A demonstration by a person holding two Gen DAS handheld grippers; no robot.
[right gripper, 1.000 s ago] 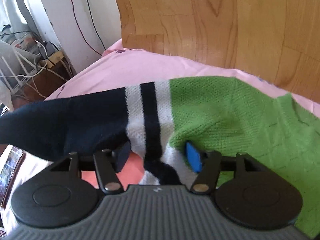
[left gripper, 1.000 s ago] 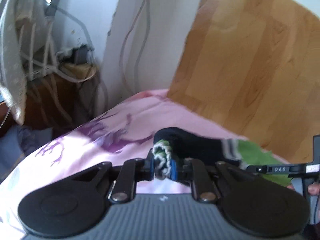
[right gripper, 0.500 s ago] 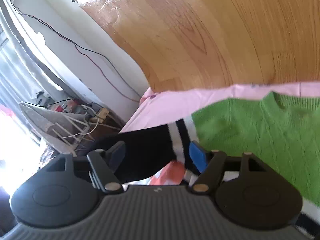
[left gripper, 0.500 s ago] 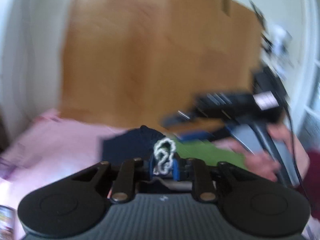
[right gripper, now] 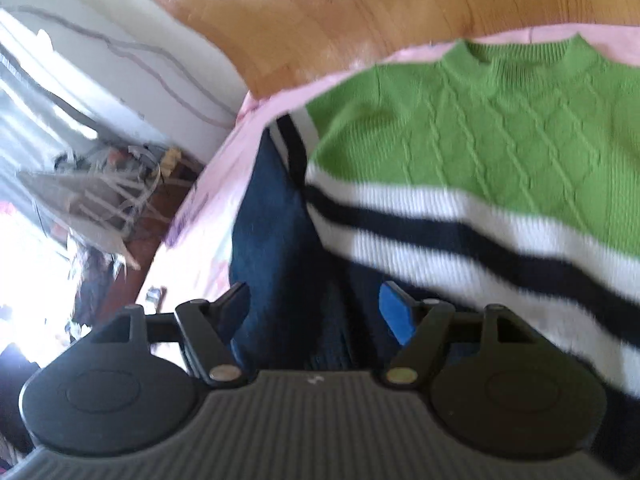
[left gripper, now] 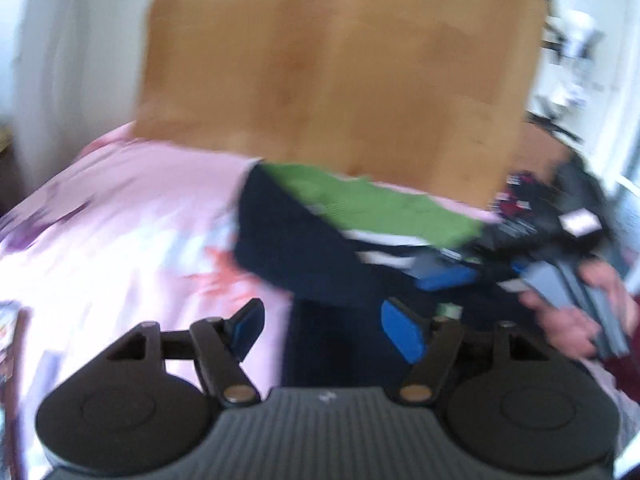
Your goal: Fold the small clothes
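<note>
A small knit sweater (right gripper: 480, 152), green at the top with white and navy stripes and a navy sleeve (right gripper: 276, 232), lies flat on the pink bedsheet (left gripper: 120, 232). The sleeve is folded in along the body. In the left wrist view the sweater (left gripper: 360, 208) lies ahead, blurred. My left gripper (left gripper: 324, 328) is open and empty just above the navy part. My right gripper (right gripper: 316, 312) is open, its fingers on either side of the navy sleeve, low over it. The right gripper also shows in the left wrist view (left gripper: 560, 276), held by a hand.
A wooden headboard (left gripper: 340, 80) stands behind the bed. A white wall with cables (right gripper: 120, 52) and a cluttered shelf (right gripper: 104, 184) lie to the left of the bed. Dark clutter (left gripper: 560, 200) sits at the right.
My left gripper held the sleeve cuff, carried it to the right over the sweater, and has now opened and let it go. My right gripper stayed open and shifted over the folded sleeve.
</note>
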